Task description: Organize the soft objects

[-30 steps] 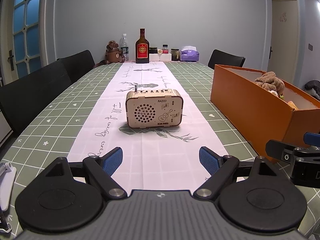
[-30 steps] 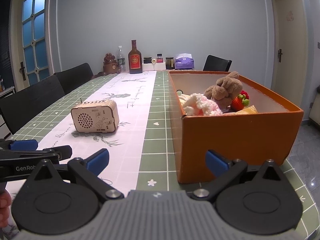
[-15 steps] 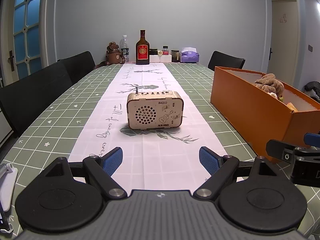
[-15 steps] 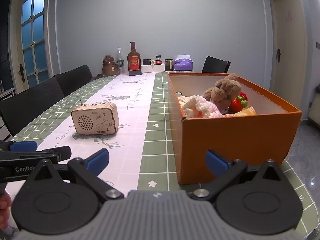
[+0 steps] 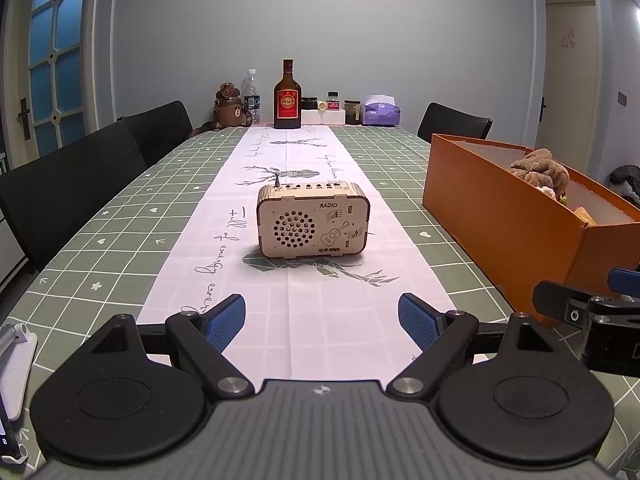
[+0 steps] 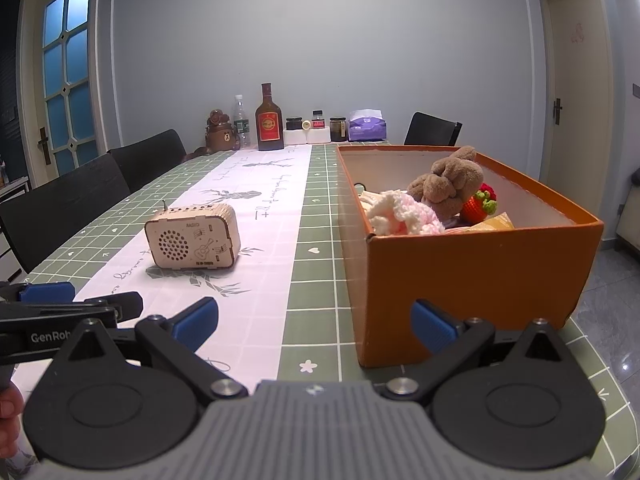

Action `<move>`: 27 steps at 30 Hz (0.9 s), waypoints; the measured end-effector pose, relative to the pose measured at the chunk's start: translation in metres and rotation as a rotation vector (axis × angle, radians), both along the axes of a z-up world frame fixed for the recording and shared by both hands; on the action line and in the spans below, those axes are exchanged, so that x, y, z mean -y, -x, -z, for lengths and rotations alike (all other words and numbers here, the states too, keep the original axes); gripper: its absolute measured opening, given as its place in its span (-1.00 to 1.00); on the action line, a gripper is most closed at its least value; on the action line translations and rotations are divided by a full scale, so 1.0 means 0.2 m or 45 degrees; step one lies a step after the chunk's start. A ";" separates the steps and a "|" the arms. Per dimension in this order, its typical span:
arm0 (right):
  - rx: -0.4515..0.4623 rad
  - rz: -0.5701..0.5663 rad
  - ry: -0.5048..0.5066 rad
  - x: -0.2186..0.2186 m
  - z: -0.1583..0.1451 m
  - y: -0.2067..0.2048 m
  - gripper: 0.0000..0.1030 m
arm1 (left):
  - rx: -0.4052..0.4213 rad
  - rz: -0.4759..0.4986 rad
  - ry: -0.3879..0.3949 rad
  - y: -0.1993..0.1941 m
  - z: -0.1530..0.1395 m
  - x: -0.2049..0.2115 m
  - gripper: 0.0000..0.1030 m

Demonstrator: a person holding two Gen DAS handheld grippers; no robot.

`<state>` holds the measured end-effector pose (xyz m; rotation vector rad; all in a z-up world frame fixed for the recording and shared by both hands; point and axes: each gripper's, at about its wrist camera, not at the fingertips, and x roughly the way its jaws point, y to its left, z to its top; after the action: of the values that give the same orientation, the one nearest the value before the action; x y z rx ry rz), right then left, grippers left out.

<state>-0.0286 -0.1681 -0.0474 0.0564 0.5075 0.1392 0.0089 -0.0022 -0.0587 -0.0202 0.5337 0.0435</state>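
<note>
Right wrist view puts the orange box (image 6: 472, 276) just ahead of your right gripper (image 6: 314, 320), slightly to its right, with the soft things piled inside: a brown plush (image 6: 448, 186), a pink-and-white knit (image 6: 404, 214) and a red knitted strawberry (image 6: 482, 204). Your right gripper is released, fingers spread wide with nothing between them. Your left gripper (image 5: 322, 322) is likewise spread and empty, and the wooden radio (image 5: 313, 220) sits straight ahead of it on the pale runner (image 5: 304, 320), apart from the fingertips.

No soft item shows loose on the table, so the sorting looks close to done. The radio is hard, so leave it where it is, I'd say. If you tidy the pile, come over the box's near wall from above, not through it, and pinch the plush by its bulk. Squeeze lightly; knitted pieces snag and drag neighbours out with them.
</note>
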 end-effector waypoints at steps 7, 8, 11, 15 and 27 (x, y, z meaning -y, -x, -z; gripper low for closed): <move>0.000 -0.001 0.001 0.00 0.00 0.00 0.95 | -0.004 -0.006 0.002 0.01 0.00 0.00 0.96; 0.000 -0.001 0.001 0.00 0.00 0.00 0.95 | -0.005 -0.006 0.002 0.01 0.00 0.00 0.96; 0.000 -0.002 0.001 0.00 0.00 0.00 0.95 | -0.005 -0.008 0.002 0.01 0.00 0.00 0.96; -0.003 -0.005 0.000 -0.01 0.00 0.01 0.95 | -0.006 -0.010 0.005 0.01 0.00 0.00 0.96; -0.009 -0.008 -0.005 -0.02 0.00 0.01 0.95 | -0.010 -0.024 -0.004 0.02 -0.01 0.00 0.96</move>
<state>-0.0309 -0.1649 -0.0478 0.0589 0.5148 0.1462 0.0057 -0.0018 -0.0567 -0.0218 0.5411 0.0625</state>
